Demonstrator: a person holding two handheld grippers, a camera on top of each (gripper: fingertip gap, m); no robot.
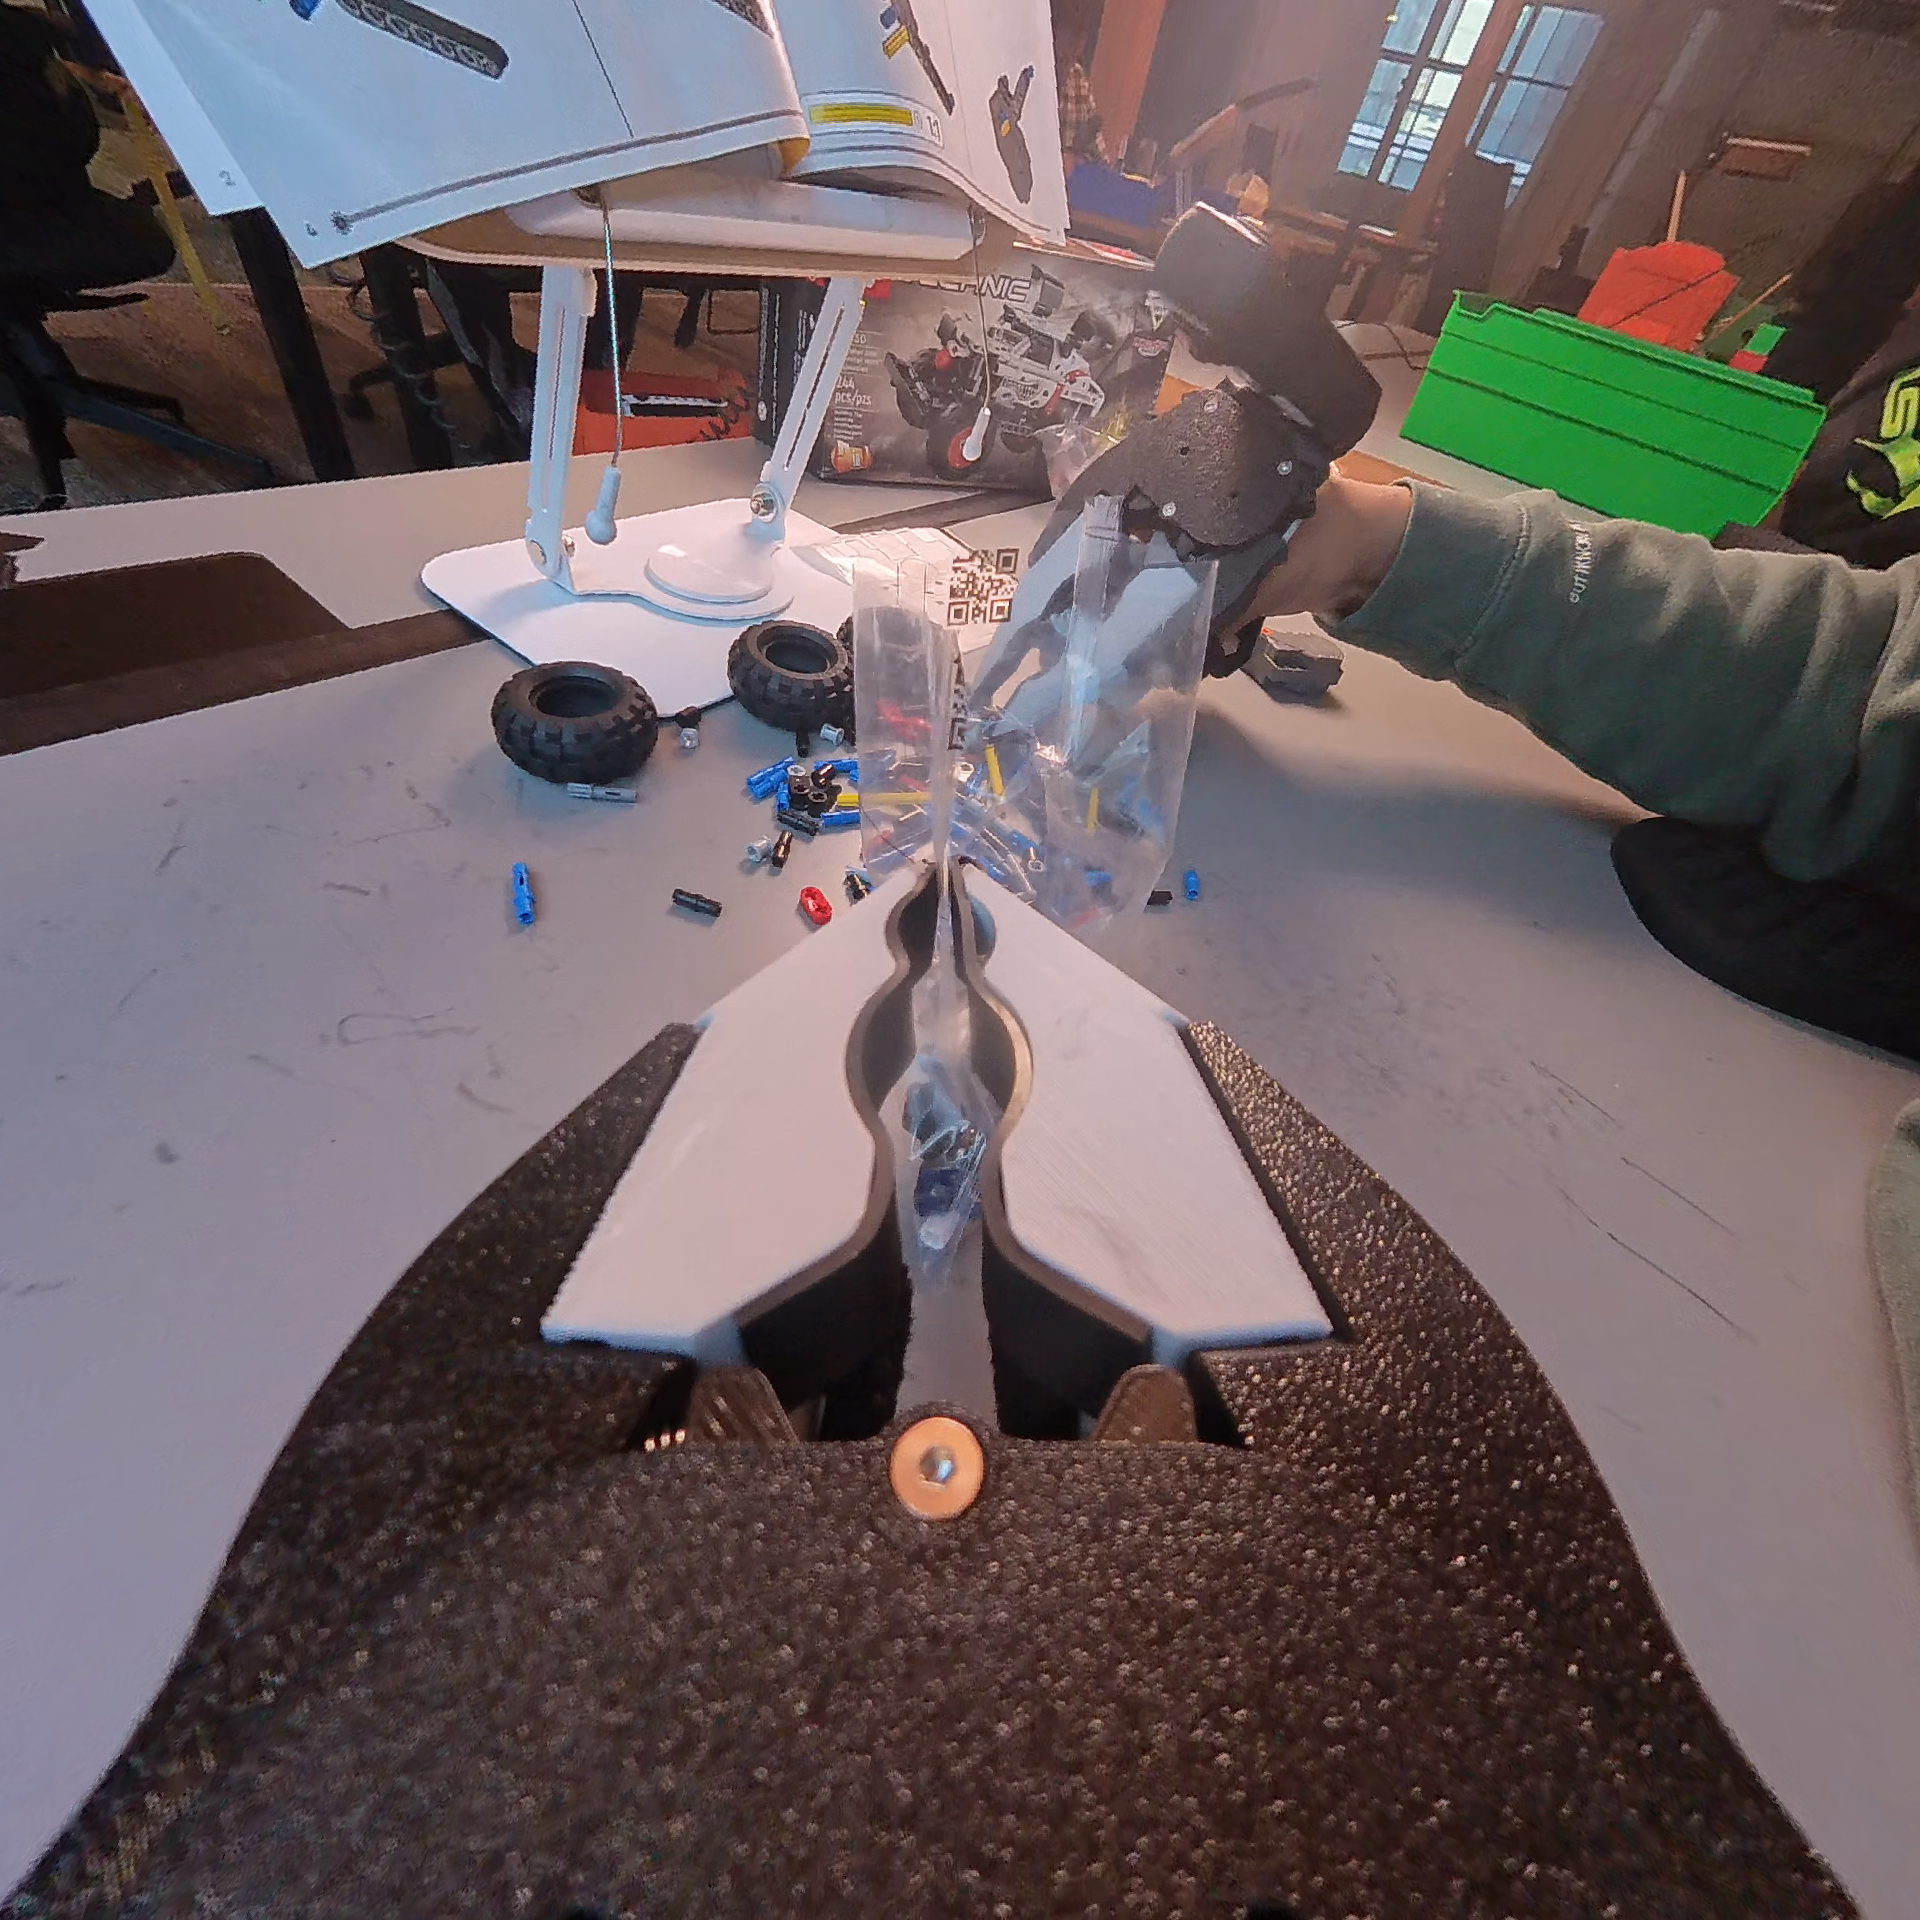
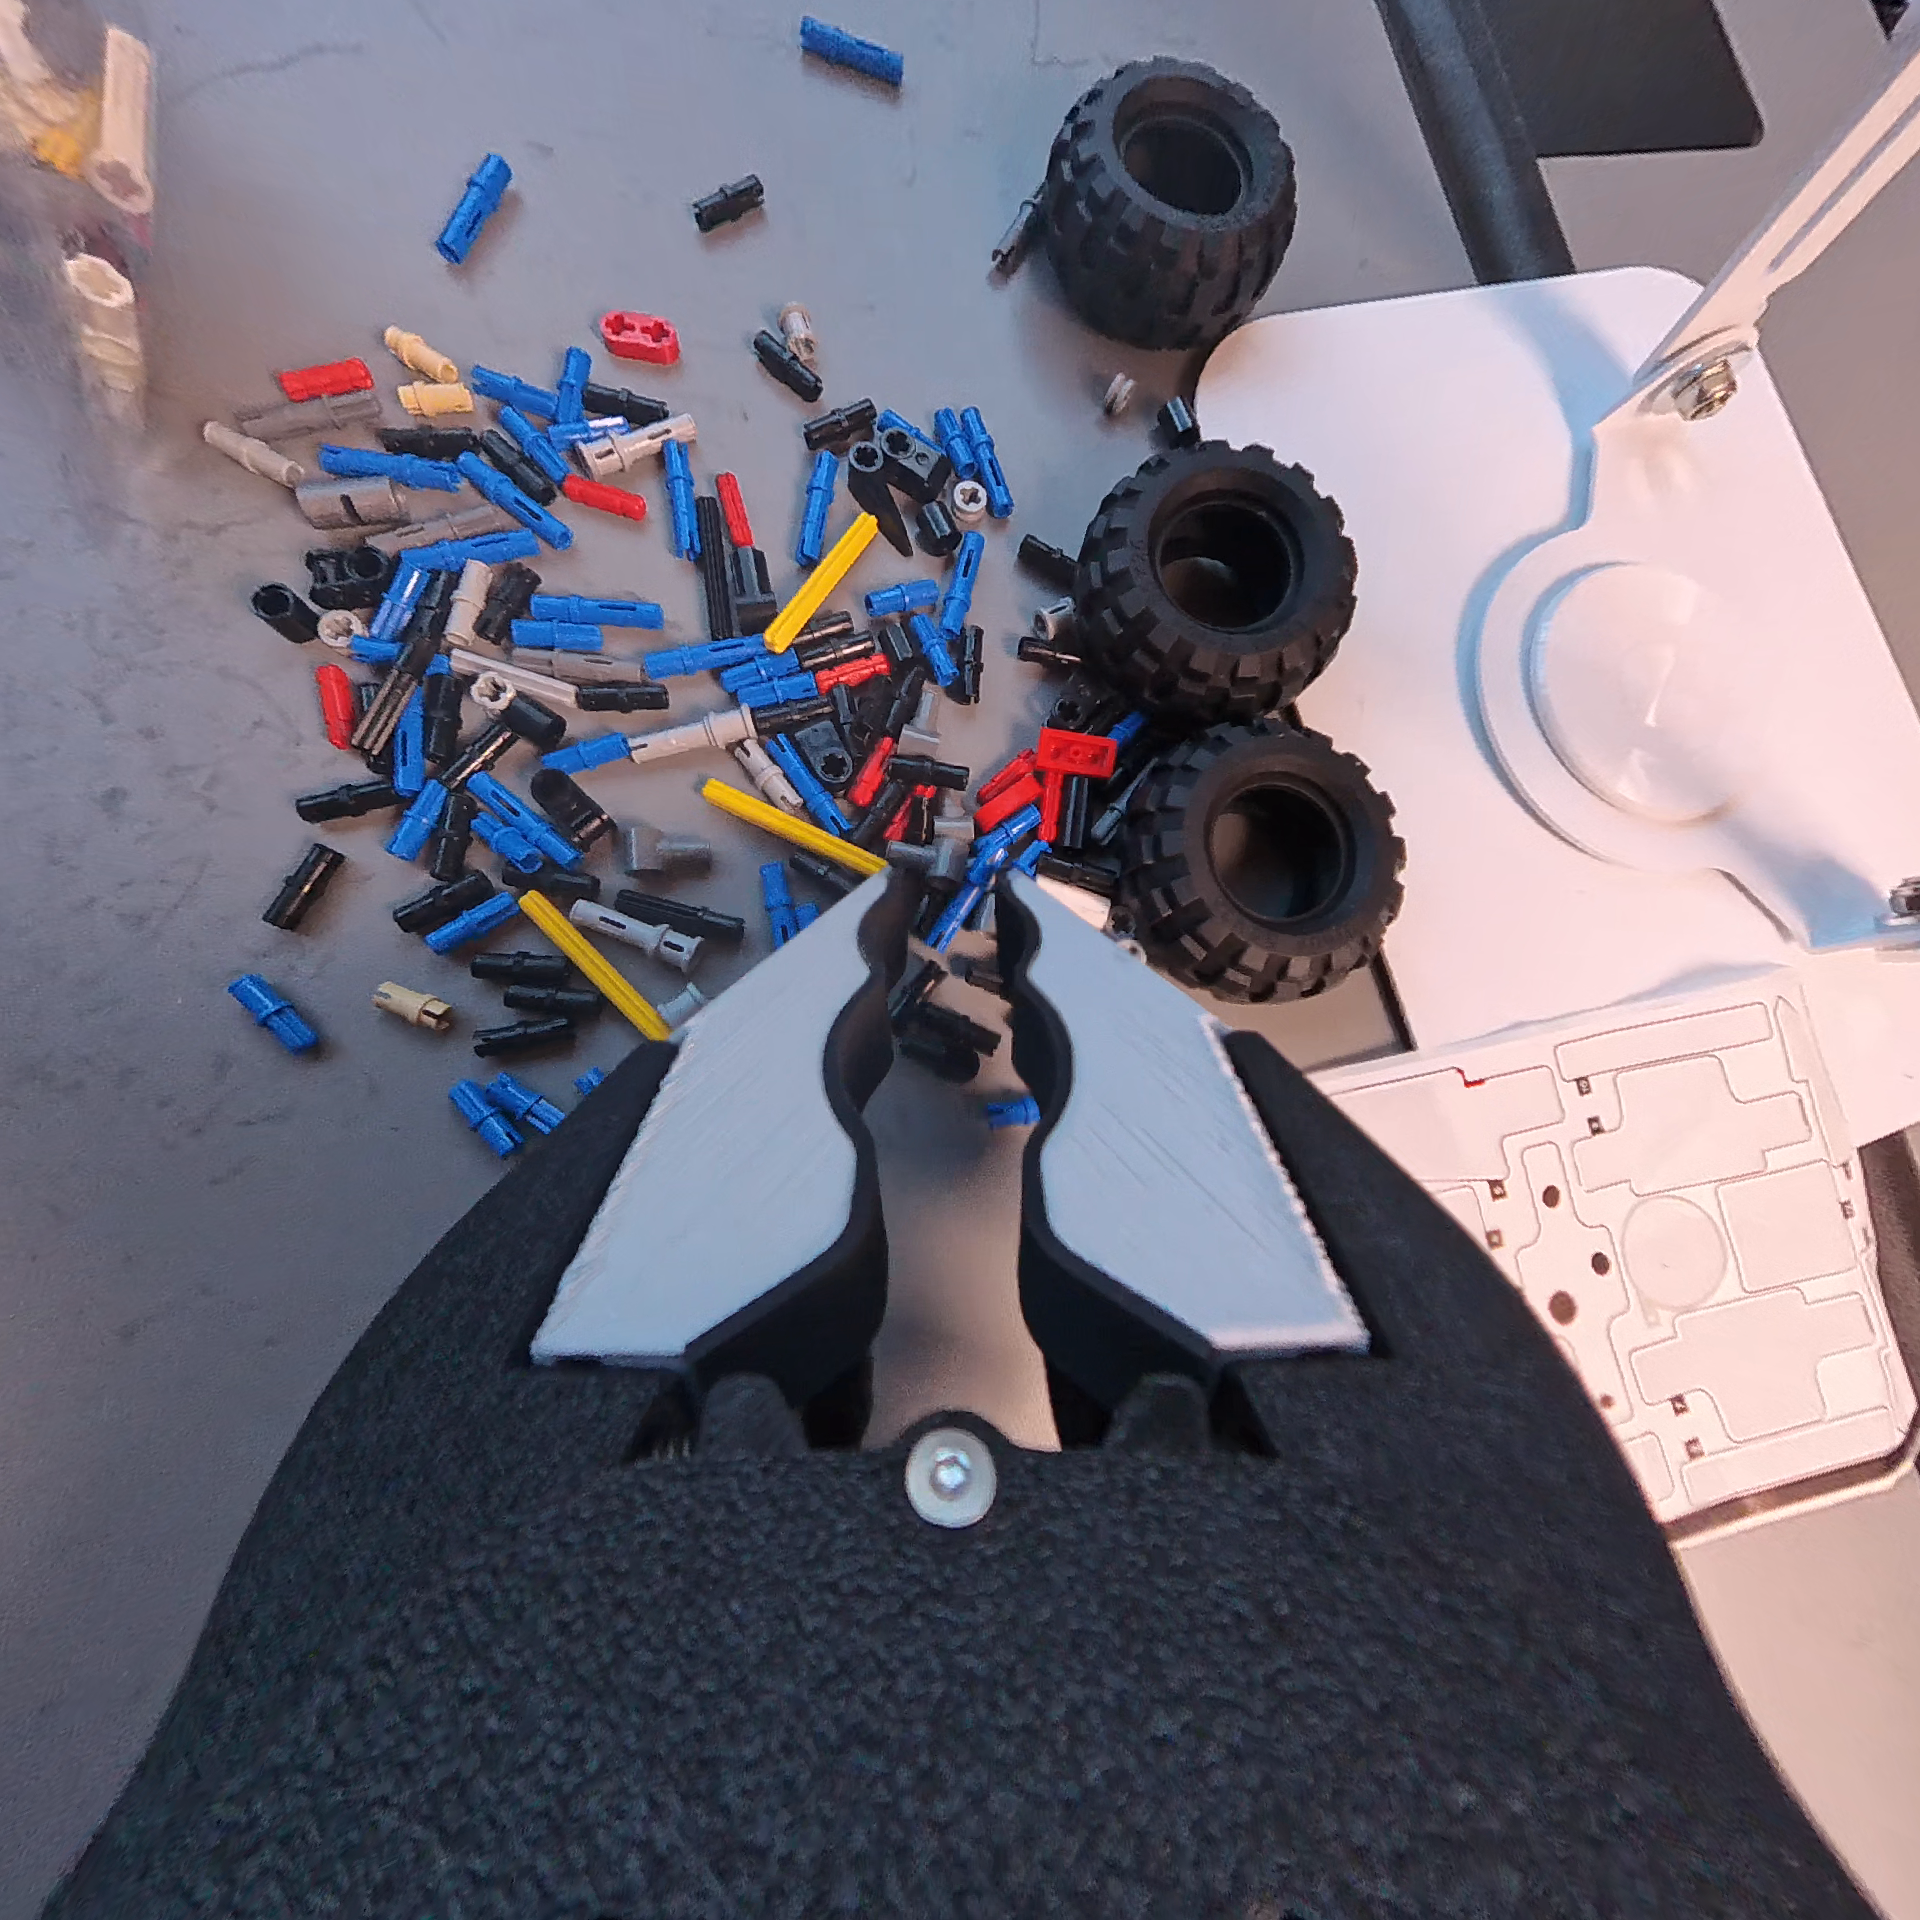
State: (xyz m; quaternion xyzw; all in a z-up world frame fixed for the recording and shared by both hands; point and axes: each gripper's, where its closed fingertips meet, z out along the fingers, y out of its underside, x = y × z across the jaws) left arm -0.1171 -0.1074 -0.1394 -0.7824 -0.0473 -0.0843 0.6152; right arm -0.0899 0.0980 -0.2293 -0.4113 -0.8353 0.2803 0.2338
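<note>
My left gripper (image 1: 940, 888) is shut on the edge of a clear plastic bag (image 1: 1101, 727). The bag stands upright above the grey table (image 1: 312, 1039) and holds small blue, black, red and yellow pins. My right gripper (image 1: 1029, 675), held by a hand in a green sleeve (image 1: 1610, 644), reaches down behind the bag. In the right wrist view, my right gripper (image 2: 951, 894) is open a little and empty. It hovers over a spread pile of loose pins and axles (image 2: 623, 644), next to three black tyres (image 2: 1216, 582).
A white stand (image 1: 582, 613) with an open instruction booklet (image 1: 468, 104) is at the back; its base (image 2: 1455, 468) lies beside the tyres. A sticker sheet (image 2: 1662, 1247), a toy box (image 1: 987, 384) and a green bin (image 1: 1600, 405) are nearby. A blurred bag (image 2: 73, 156) shows top left.
</note>
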